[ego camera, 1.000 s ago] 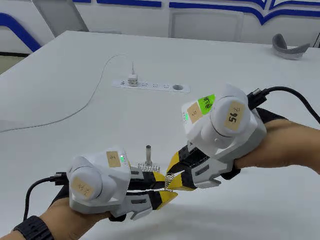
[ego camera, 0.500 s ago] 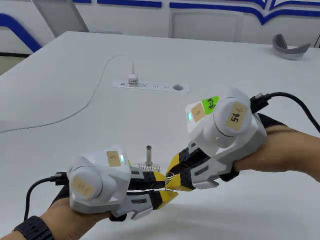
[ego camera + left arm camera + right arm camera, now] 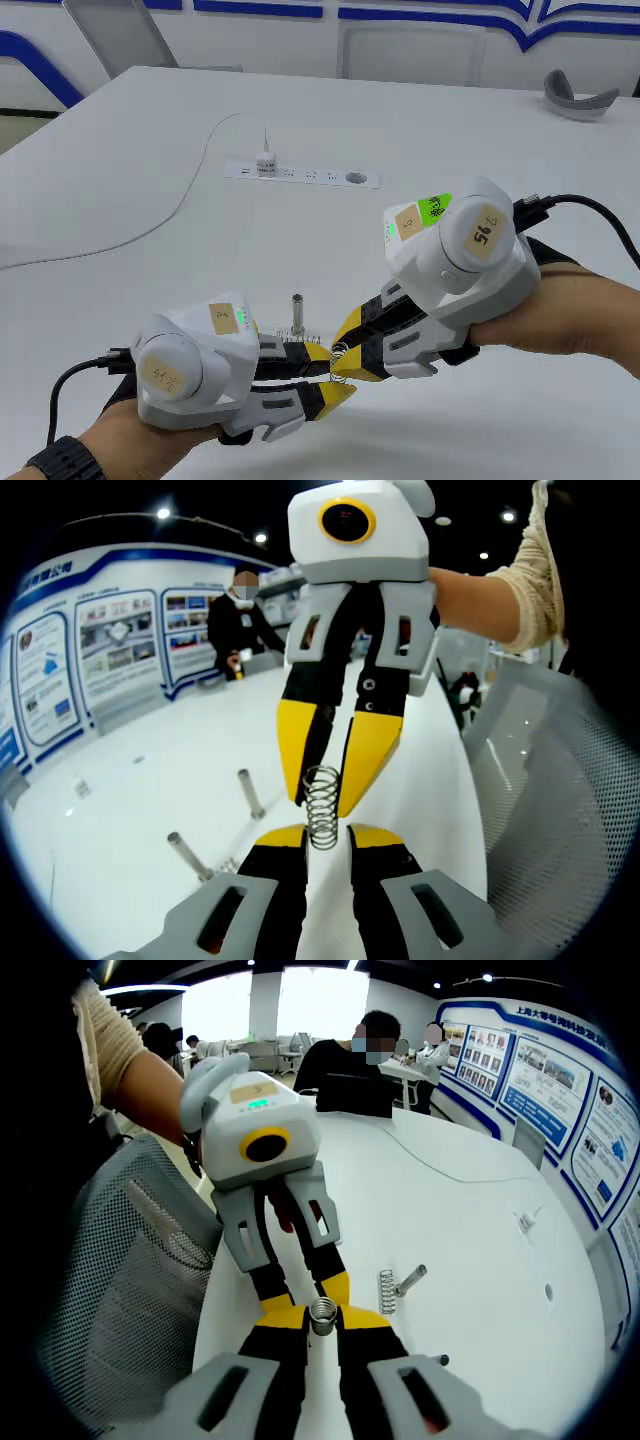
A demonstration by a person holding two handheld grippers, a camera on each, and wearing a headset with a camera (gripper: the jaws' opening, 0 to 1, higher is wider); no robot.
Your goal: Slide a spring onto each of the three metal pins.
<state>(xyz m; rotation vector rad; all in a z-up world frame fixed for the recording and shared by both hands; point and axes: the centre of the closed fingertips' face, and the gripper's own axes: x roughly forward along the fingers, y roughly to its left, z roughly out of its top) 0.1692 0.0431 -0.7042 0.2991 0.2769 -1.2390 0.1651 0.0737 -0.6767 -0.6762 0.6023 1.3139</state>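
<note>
Spring [image 3: 321, 807] is seen at the centre of the left gripper view, pinched between the narrow jaws of the right gripper [image 3: 322, 800]. The jaws of the left gripper [image 3: 327, 837] are set narrowly about its lower end, but whether they grip it cannot be told. A pin [image 3: 297, 312] is seen upright at lower centre of the head view.

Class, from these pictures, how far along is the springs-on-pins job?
Done: nothing evident; the upright pin looks bare. In hand: one spring pinched between the left hand-held gripper and the right hand-held gripper. Left: apparently all three pins; a spare spring lies loose nearby.
</note>
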